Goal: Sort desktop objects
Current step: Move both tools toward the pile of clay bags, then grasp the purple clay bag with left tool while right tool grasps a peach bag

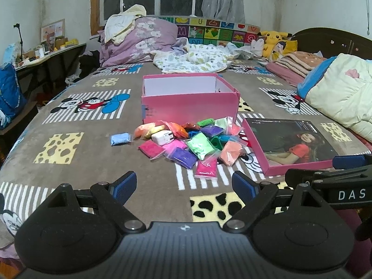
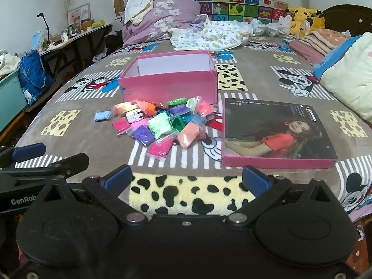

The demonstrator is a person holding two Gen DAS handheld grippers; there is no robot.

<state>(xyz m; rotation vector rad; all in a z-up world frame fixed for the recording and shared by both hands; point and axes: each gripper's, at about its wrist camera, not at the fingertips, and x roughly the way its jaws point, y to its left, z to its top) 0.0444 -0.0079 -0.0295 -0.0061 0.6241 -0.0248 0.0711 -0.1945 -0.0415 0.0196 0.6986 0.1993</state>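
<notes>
A pile of several coloured clay bags (image 1: 200, 144) (image 2: 162, 125) lies on the bed in front of an open pink box (image 1: 189, 110) (image 2: 169, 84) that looks empty inside. A white charger (image 1: 162, 138) (image 2: 134, 116) rests in the pile. One light blue bag (image 1: 120, 138) (image 2: 102, 115) lies apart at the left. The box lid (image 1: 290, 144) (image 2: 276, 132), printed with a photo of a person, lies flat to the right. My left gripper (image 1: 183, 184) and right gripper (image 2: 187, 179) are both open and hold nothing, well short of the pile.
The bed cover (image 1: 93, 162) has a cartoon mouse print. Quilts and pillows (image 1: 339, 97) are heaped at the right and far end. A yellow plush toy (image 2: 304, 19) sits at the back. A cluttered desk (image 1: 46, 53) stands beyond the left edge.
</notes>
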